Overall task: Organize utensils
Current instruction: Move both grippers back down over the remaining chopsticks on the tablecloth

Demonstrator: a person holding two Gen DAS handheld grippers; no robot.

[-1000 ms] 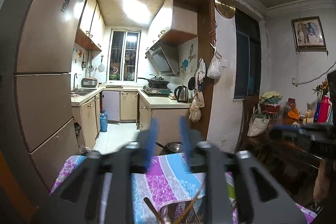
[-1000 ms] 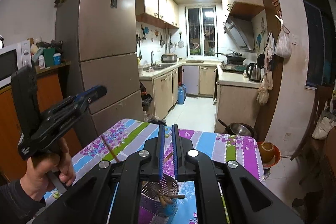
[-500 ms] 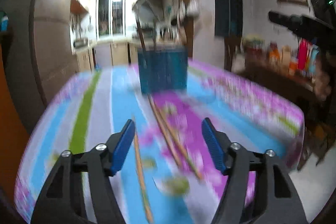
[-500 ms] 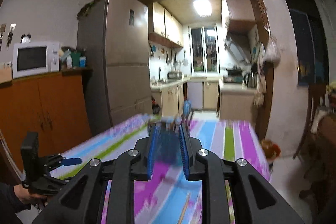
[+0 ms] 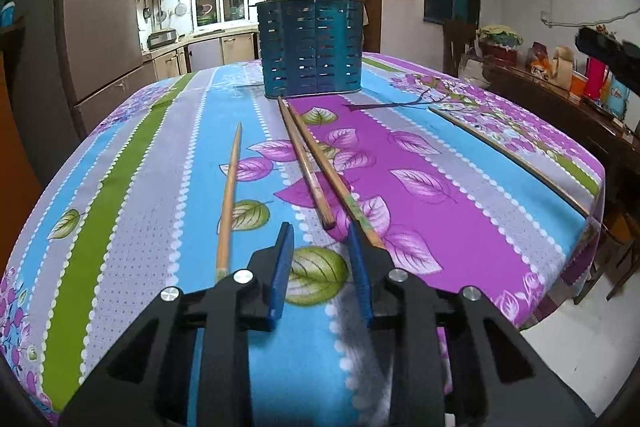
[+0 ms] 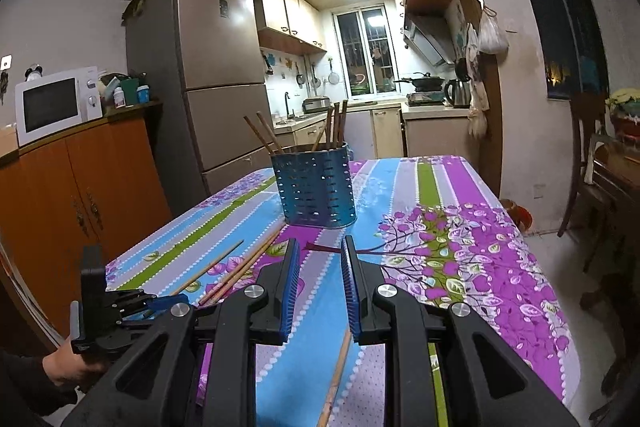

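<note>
1. Chopsticks lie loose on the floral striped tablecloth (image 5: 460, 163): a crossed pair (image 5: 316, 171) running from the foot of the holder toward the camera, 1 single chopstick (image 5: 229, 199) to their left, and another chopstick (image 5: 508, 157) well apart near the right table edge.
2. Blue perforated utensil holder (image 5: 312, 47) stands upright at the far middle of the table — several chopsticks already lean inside it.
3. Left gripper (image 5: 320, 239): jaws closing, a narrow gap between the blue pads, nothing between them. Its right fingertip sits just beside the near end of the pair's right stick; contact cannot be told.
4. Right gripper (image 6: 320, 249): jaws slightly spread, empty, pointed at the holder (image 6: 314, 189).
5. Right wrist view — 1 chopstick (image 6: 336, 375) lies on the cloth below the right gripper, partly hidden by it.
6. Same view, lower left: a hand (image 6: 72, 367) grips the left gripper's handle at the table's near-left corner.
</note>
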